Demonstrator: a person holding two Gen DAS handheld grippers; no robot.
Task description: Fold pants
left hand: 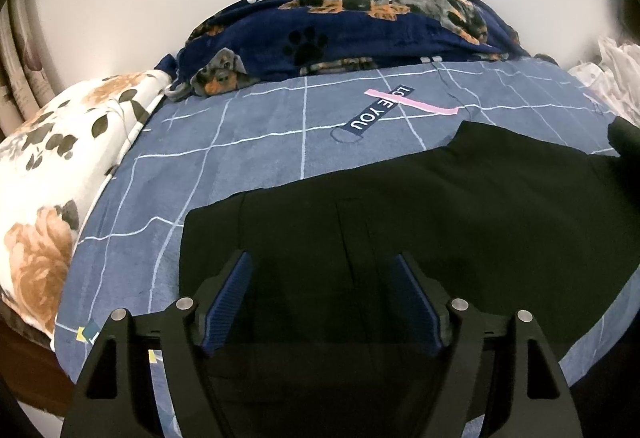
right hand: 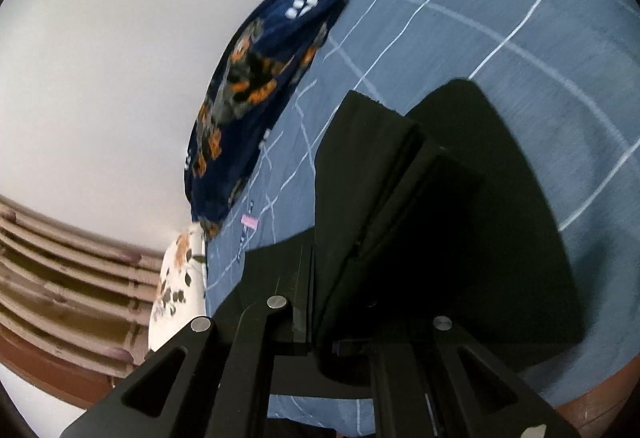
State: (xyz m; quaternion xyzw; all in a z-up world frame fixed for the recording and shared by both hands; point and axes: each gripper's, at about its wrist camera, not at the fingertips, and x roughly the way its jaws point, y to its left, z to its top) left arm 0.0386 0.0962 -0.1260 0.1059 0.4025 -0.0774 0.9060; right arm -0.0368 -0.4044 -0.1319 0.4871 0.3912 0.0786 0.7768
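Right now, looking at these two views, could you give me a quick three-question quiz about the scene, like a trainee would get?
1. True or false: the left claw is clamped on the pants.
2. Which claw holds a raised fold of cloth? A) left B) right C) neither
3. Fill in: the blanket at the far edge of the bed shows dogs and ____ prints.

Key: 1. False: it stands open over the pants. 2. B: the right claw is shut on the pants. 3. Paw.
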